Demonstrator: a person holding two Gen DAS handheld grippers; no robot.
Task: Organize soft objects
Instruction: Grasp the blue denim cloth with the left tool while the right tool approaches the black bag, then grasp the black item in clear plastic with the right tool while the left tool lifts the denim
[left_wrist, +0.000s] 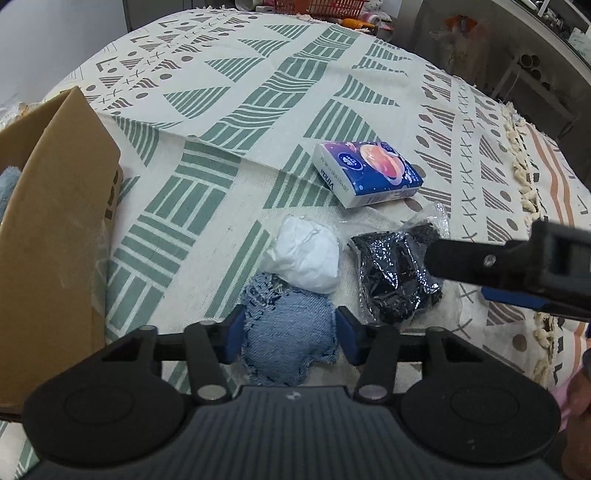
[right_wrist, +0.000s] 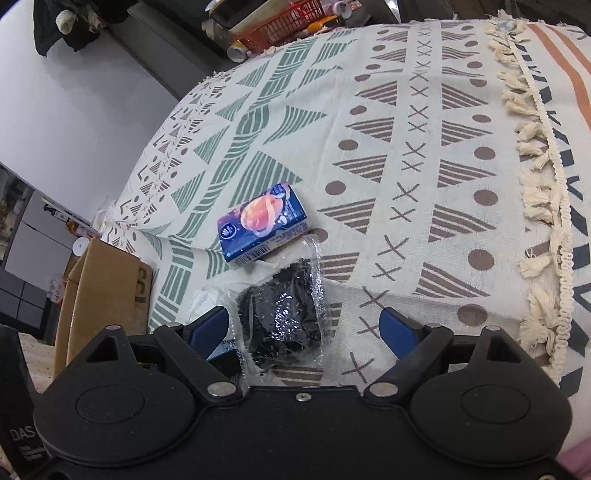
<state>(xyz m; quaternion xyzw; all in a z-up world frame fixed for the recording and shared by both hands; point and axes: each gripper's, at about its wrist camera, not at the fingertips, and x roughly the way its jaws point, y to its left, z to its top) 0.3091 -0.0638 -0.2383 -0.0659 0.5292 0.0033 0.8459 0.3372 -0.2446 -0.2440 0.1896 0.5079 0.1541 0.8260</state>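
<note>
Your left gripper (left_wrist: 290, 338) has its jaws set around the denim pouch (left_wrist: 286, 332), blue pads touching both sides. Pouch lies on the patterned cloth (left_wrist: 258, 92), touching the white wad (left_wrist: 306, 254). Your right gripper (right_wrist: 304, 328) is spread wide over the bagged black item (right_wrist: 282, 321). Tissue pack (left_wrist: 365, 171) just beyond. Cardboard box (left_wrist: 55, 221) at left.

The tabletop cloth (left_wrist: 258, 122) is patterned in cream with green striped triangles, brown dots and crosses. A faded blue denim pouch (left_wrist: 284, 332), a plain white bundle (left_wrist: 310, 254) and a glittery black packet (left_wrist: 391, 280) are seen, plus a blue-and-orange tissue pack (left_wrist: 369, 171) and a plain brown cardboard box (left_wrist: 59, 221).
</note>
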